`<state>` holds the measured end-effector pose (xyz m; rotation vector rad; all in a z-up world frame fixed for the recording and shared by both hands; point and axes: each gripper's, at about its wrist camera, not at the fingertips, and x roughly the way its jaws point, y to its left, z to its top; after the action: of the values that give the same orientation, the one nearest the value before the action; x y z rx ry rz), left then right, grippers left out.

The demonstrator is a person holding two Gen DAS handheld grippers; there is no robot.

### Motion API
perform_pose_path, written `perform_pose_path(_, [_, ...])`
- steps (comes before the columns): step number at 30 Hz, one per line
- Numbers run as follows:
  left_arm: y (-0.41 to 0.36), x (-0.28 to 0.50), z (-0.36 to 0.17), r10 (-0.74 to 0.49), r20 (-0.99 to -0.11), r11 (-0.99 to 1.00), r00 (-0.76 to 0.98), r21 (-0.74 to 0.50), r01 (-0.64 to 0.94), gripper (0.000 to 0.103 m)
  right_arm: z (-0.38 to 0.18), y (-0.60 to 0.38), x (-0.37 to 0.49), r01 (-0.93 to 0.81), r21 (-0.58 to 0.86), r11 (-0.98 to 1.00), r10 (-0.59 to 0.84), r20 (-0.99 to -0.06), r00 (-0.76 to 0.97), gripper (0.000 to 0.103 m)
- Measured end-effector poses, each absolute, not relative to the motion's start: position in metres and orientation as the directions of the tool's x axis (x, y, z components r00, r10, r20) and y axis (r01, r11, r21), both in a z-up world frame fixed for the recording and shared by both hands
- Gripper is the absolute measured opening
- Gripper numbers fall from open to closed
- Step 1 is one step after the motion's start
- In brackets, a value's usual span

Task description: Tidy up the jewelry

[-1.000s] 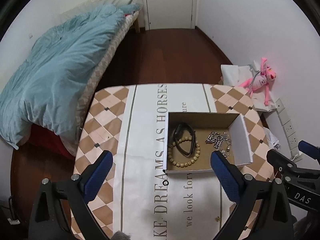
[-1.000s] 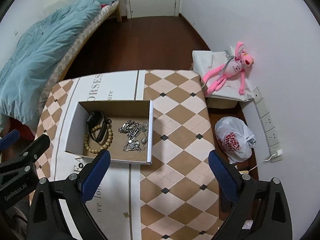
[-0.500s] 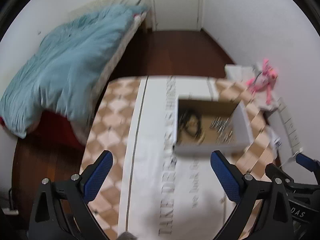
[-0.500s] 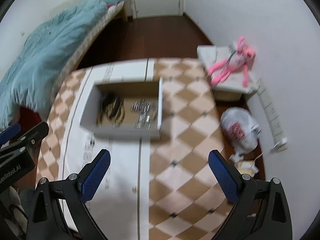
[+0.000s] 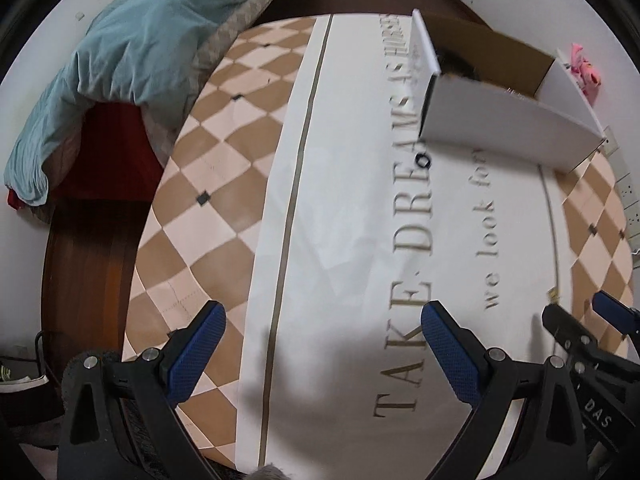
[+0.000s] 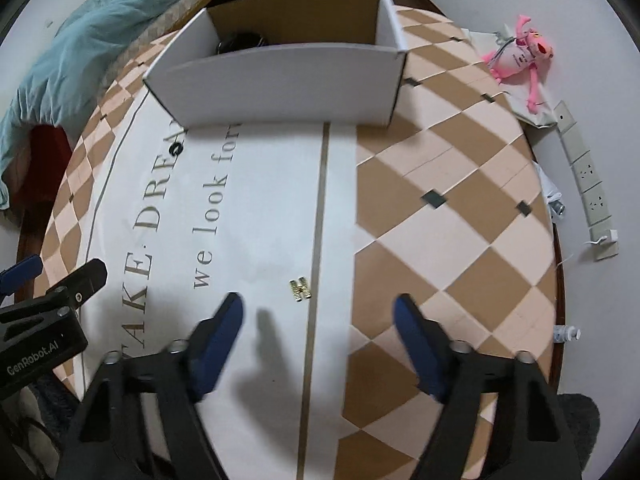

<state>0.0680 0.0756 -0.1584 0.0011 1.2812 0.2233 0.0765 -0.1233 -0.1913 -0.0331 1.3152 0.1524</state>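
Change: both claws have dropped close to the tabletop; box now looms at the far edge of each view
Right claw: jaws apart, just been closing, nothing pressed between them; gold jewelry piece lies on the white cloth just ahead of the tips, untouched
Left claw: jaws wide apart, empty, over the lettered white cloth
Box: white cardboard, open top, upright on the cloth; dark jewelry barely shows over its near wall
Small black ring: on the cloth just beside the box's near corner
Surroundings: bed with blue quilt; pink plush toy by the wall
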Motion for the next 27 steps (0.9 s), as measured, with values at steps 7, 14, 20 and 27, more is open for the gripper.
perform_pose_path(7, [0.081, 0.064, -0.167, 0.166, -0.955, 0.977, 0.247, 0.126, -0.170, 0.100, -0.200, -0.115, 0.075, -0.151, 0.034, 0.988, 0.073, -0.962, 0.263, 0.048])
perform_pose_path(14, [0.082, 0.066, -0.168, 0.160, -0.954, 0.979, 0.252, 0.120, -0.168, 0.100, -0.198, -0.110, 0.073, -0.178, 0.015, 0.984, 0.067, -0.955, 0.290, 0.008])
perform_pose_path(20, [0.079, 0.075, -0.161, 0.140, -0.950, 0.982, 0.281, 0.097, -0.160, 0.100, -0.189, -0.116, 0.075, -0.148, 0.059, 0.987, 0.105, -0.940, 0.325, 0.007])
perform_pose_path(27, [0.071, 0.116, -0.146, 0.087, -0.933, 0.986, 0.351, 0.029, -0.166, 0.099, -0.173, -0.139, 0.101, -0.060, 0.108, 0.992, 0.122, -0.923, 0.366, 0.007])
